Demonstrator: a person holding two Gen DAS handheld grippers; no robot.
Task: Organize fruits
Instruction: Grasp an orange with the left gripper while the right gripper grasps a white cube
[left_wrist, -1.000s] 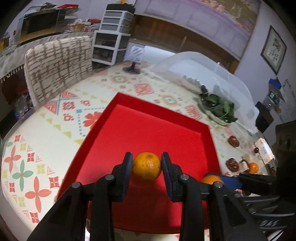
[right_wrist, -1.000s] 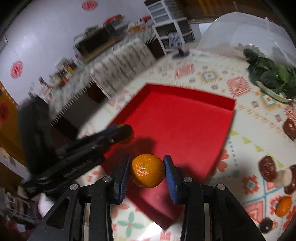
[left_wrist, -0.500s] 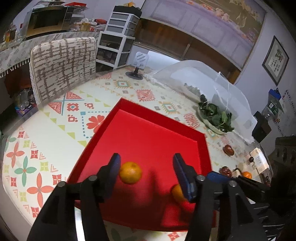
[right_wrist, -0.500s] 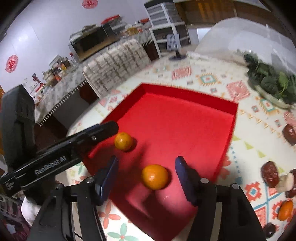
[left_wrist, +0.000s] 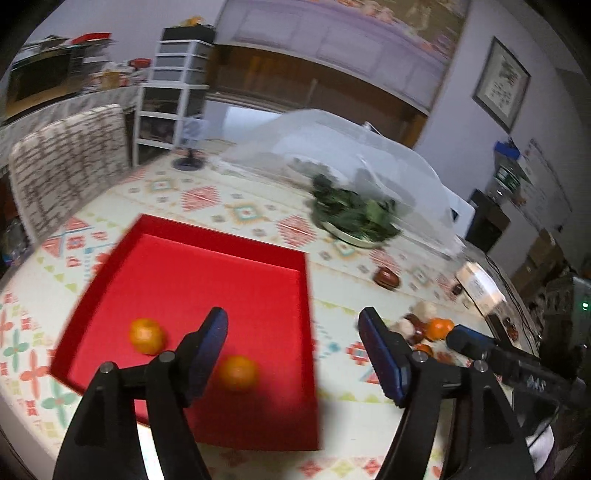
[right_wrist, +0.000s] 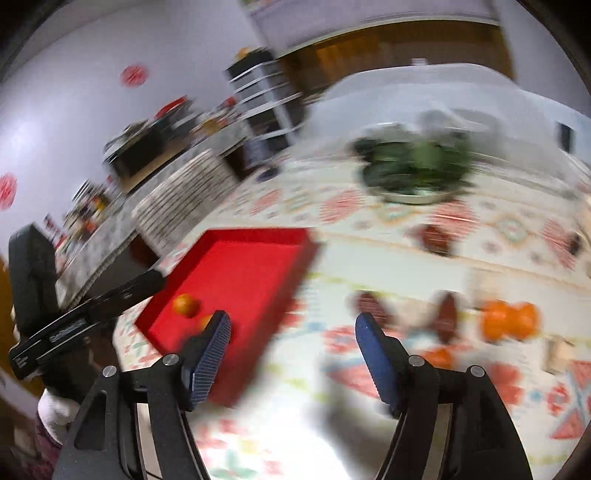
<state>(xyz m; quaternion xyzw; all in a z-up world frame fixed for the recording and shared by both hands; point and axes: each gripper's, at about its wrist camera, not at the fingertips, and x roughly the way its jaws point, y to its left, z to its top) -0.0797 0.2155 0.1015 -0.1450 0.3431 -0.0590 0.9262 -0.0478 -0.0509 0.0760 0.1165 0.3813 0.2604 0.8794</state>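
Oranges: two lie loose in the red tray (left_wrist: 229, 280), one (left_wrist: 146, 335) near its left wall, the other (left_wrist: 238, 372) nearer me. My left tongs (left_wrist: 293, 350) and right tongs (right_wrist: 291, 350) both gape wide, gripping nothing. More fruit (right_wrist: 509, 319) waits on the surface (right_wrist: 388, 258) to the right. I'd slow my right side, centre one orange between the pads, then close. No writing reads clearly in this blur

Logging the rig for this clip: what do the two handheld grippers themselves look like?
The two look alike. The left gripper has black angular finger arms with silver pivot screws and dark blue ribbed pads. The right gripper has the same black arms, silver screws and blue cross-hatched pads. In the right view, the left's black body carries small white lettering, too blurred to read. No cables show.
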